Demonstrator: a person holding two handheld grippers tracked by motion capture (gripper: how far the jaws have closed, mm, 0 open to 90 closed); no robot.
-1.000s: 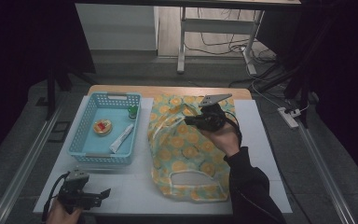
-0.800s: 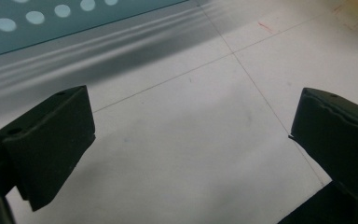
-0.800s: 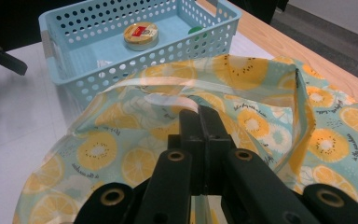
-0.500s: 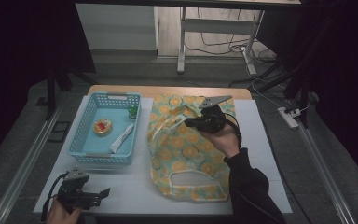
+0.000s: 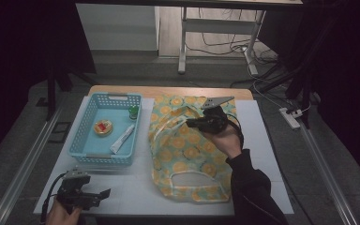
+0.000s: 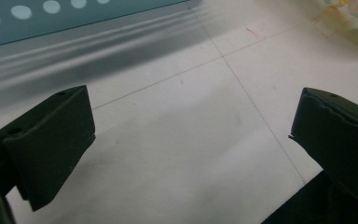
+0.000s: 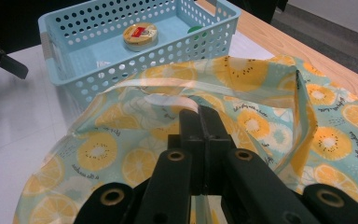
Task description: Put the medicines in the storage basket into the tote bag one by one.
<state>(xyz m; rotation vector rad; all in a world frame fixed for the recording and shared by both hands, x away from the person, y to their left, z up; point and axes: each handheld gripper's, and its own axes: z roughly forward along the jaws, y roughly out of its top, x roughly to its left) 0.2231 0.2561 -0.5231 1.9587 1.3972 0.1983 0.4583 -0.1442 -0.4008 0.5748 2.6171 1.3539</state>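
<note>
A light-blue bag [image 5: 187,150] printed with orange and kiwi slices lies flat on the white table mat. My right gripper [image 5: 190,123] hovers over its upper half, and in the right gripper view [image 7: 200,114] the jaws are shut on the bag's pale strap handle [image 7: 168,84], which arches up off the fabric [image 7: 261,121]. My left gripper [image 5: 107,193] rests at the front left of the table. In the left gripper view [image 6: 191,130] its jaws stand wide open over bare mat, nothing between them.
A blue perforated basket [image 5: 86,150] stands left of the bag, holding a round tin [image 5: 103,127], a white tube [image 5: 123,138] and a small green bottle [image 5: 133,111]. The basket wall [image 6: 74,18] lies just beyond the left gripper. A wooden table edge [image 5: 168,91] runs along the back.
</note>
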